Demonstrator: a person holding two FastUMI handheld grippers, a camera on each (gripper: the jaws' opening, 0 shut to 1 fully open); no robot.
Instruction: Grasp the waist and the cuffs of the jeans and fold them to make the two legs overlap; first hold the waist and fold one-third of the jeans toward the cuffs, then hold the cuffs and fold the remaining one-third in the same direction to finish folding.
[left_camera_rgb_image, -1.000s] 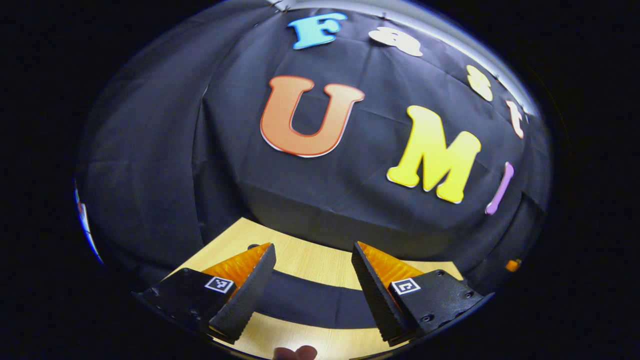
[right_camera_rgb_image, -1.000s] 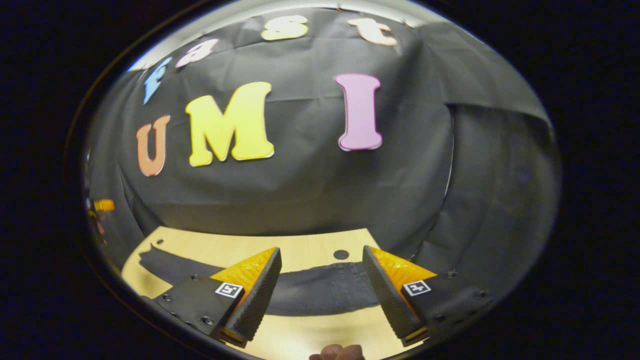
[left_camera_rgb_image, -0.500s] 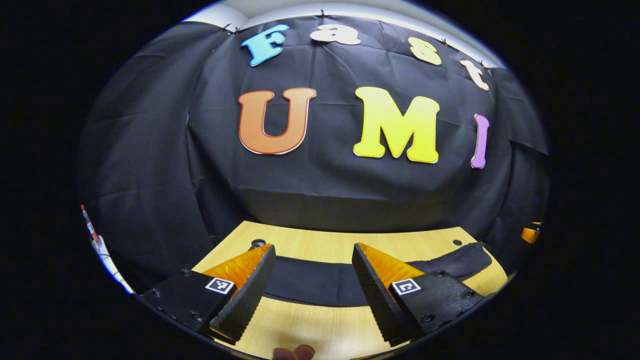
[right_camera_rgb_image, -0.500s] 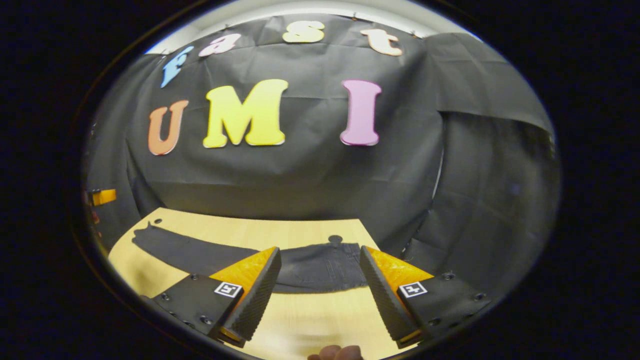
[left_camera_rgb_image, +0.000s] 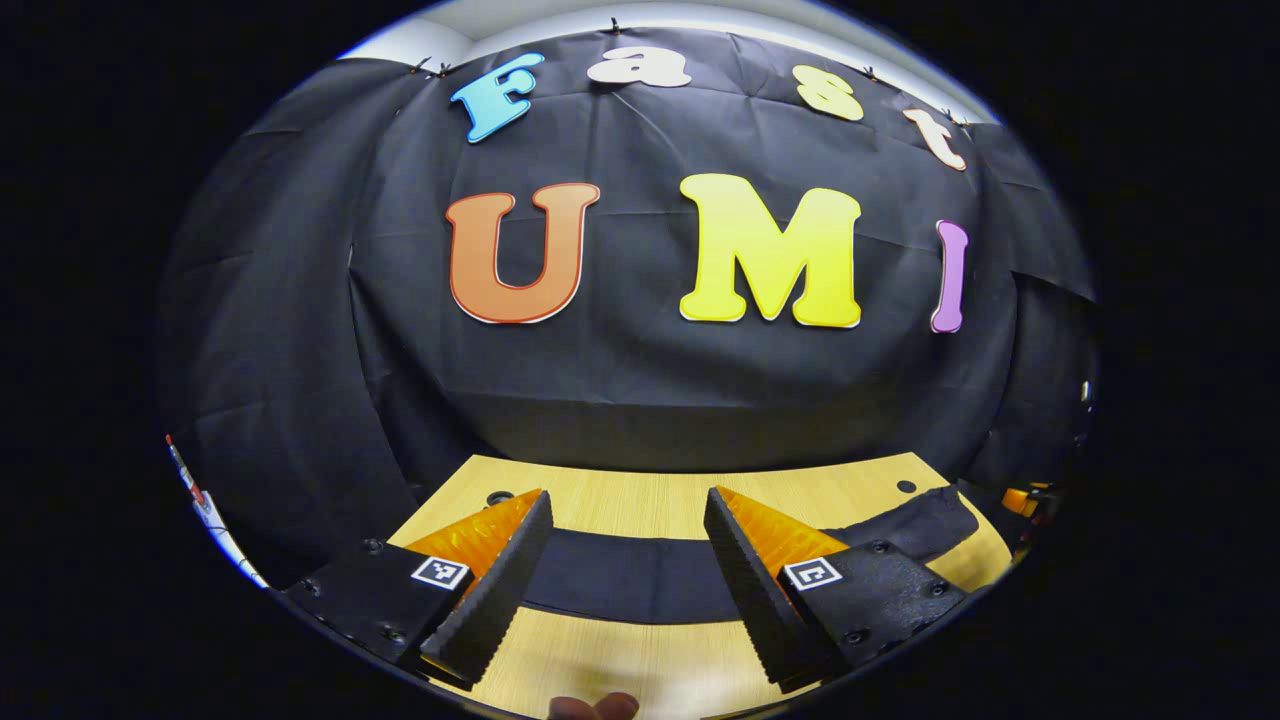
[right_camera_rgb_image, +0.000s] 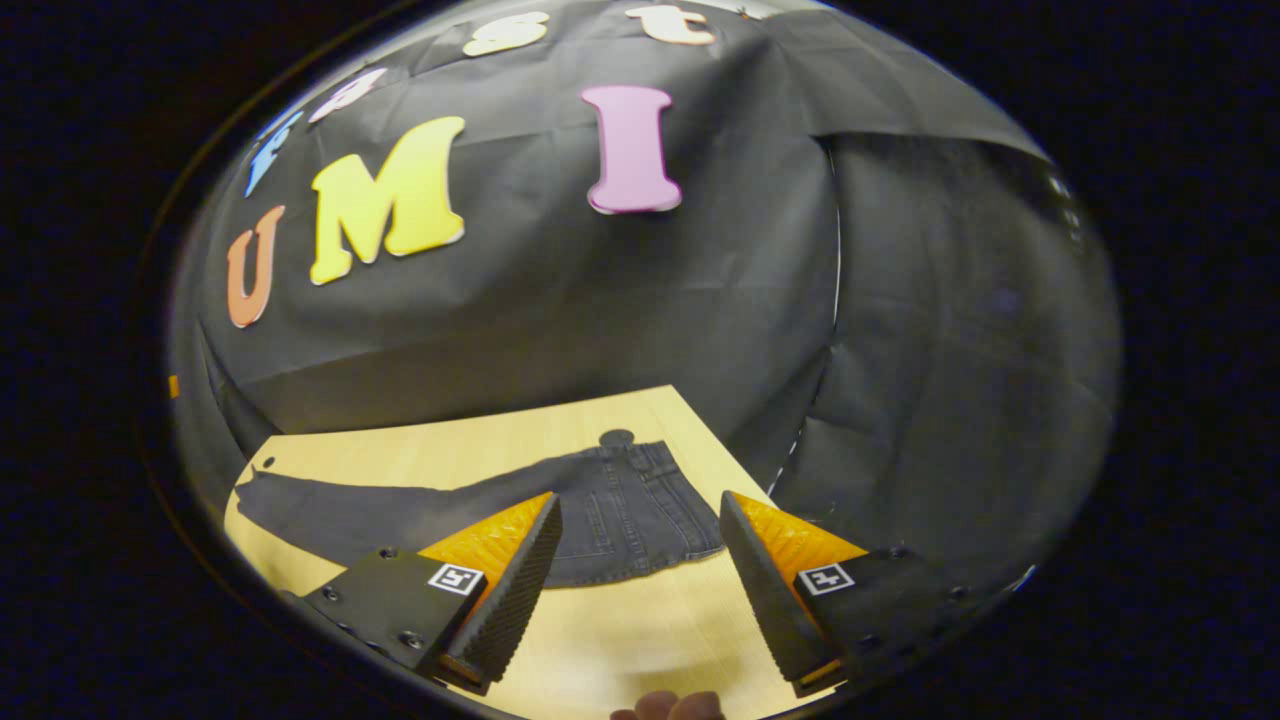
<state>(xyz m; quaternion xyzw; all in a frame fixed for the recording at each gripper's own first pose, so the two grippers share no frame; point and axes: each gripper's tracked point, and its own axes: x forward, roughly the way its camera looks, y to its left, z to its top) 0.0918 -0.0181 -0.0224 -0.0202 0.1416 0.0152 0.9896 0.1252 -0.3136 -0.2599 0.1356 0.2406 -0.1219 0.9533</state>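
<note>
Light wooden desk (right_camera_rgb_image: 420, 455), dark jeans (right_camera_rgb_image: 620, 515) lying flat across it, waist toward 3 o'clock, legs stretching toward 9 o'clock

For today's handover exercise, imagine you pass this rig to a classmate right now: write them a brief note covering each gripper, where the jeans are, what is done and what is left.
Left gripper: jaws open, holding nothing, short of the leg part of the jeans.
Right gripper: jaws open, holding nothing, pointing at the waist end of the jeans.
The jeans lie stretched out flat on the wooden table, waist towards the right gripper, cuffs towards the far left of the right gripper view.
Done: no third-fold shows; whether the legs already overlap I cannot tell.
Left: grasp waist and cuffs, overlap the legs if needed, fold the waist third over, then the cuff third.
</note>
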